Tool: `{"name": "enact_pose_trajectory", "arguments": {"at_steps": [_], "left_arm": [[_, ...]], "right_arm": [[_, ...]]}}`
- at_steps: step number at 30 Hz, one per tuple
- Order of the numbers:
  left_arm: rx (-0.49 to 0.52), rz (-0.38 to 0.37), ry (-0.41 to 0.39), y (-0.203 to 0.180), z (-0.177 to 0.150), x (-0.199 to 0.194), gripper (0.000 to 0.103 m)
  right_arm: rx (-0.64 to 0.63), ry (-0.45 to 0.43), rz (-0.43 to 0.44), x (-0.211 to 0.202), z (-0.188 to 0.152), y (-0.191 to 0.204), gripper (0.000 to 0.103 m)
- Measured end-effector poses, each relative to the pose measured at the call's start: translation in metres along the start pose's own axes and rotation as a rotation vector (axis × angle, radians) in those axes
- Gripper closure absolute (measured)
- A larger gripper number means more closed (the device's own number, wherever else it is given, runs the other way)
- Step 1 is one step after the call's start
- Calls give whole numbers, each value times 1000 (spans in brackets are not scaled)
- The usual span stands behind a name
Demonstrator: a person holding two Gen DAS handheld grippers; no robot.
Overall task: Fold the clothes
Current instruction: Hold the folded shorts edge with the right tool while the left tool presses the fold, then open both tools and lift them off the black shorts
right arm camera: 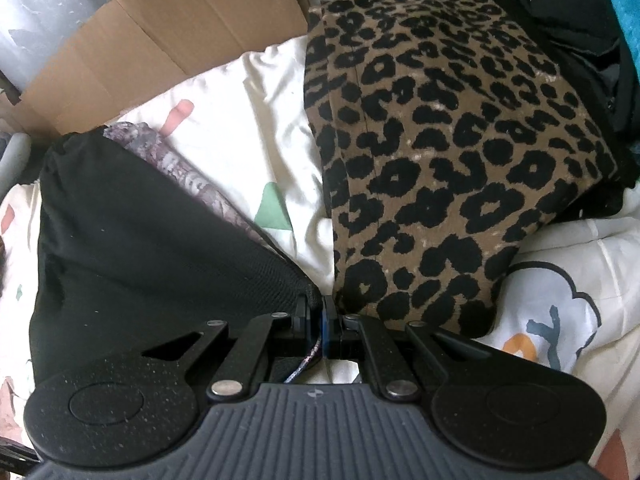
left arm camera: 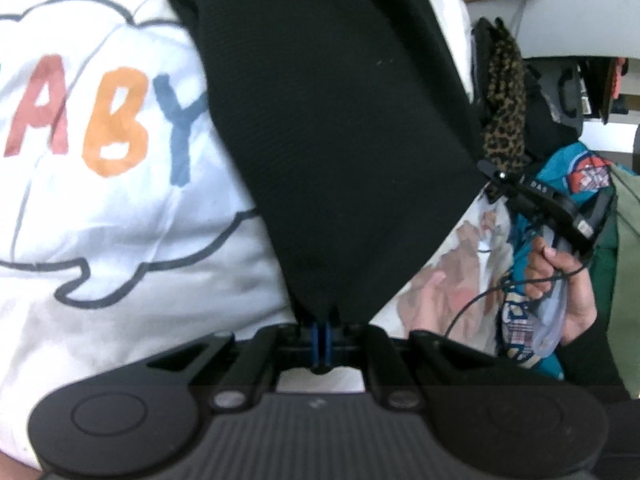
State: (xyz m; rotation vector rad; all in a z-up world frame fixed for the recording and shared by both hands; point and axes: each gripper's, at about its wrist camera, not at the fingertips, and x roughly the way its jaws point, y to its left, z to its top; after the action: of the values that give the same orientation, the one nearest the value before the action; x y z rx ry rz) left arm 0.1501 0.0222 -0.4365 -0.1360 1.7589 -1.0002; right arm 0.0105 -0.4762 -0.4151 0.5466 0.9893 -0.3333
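Note:
A black garment (left arm camera: 336, 120) stretches between both grippers over a white bedsheet. My left gripper (left arm camera: 322, 320) is shut on one corner of it, the cloth fanning up and away from the jaws. My right gripper (right arm camera: 318, 312) is shut on another corner of the same black garment (right arm camera: 140, 240), which shows a grey patterned lining (right arm camera: 188, 176). The right gripper also shows in the left wrist view (left arm camera: 500, 184), pinching the far corner, with the hand holding it below.
A white sheet printed with "BABY" in a cloud (left arm camera: 100, 160) lies underneath. A folded leopard-print garment (right arm camera: 440, 160) lies to the right, with dark clothes (right arm camera: 580, 40) and a teal garment (left arm camera: 560, 184) behind. A cardboard box (right arm camera: 160, 40) stands at the back left.

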Motion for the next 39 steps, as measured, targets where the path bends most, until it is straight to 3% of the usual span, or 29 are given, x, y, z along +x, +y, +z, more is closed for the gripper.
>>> {"name": "enact_pose_trajectory", "arguments": {"at_steps": [4,6,14,24,29,39], "left_arm": [[27,41,30,-6,6,-5,90],[70,73,24,-13,9,-18,63],[142,207,-71,-34,47,-81,48],[218,362,-234,-77,126,-127,47],[279,377,-307,-104,165,-149,46],[269,382,-360,-143,214,-162,43]], "right_arm": [[41,10,3,2,4,-5,91],[58,5,13,-5,6,-6,87],[67,-80,18,-30,10,-5,81],[81,-178,72,-37,27,6,80],[65,-202,65,-35,31,16,77],[109,-240,60,-37,63,30,77]]}}
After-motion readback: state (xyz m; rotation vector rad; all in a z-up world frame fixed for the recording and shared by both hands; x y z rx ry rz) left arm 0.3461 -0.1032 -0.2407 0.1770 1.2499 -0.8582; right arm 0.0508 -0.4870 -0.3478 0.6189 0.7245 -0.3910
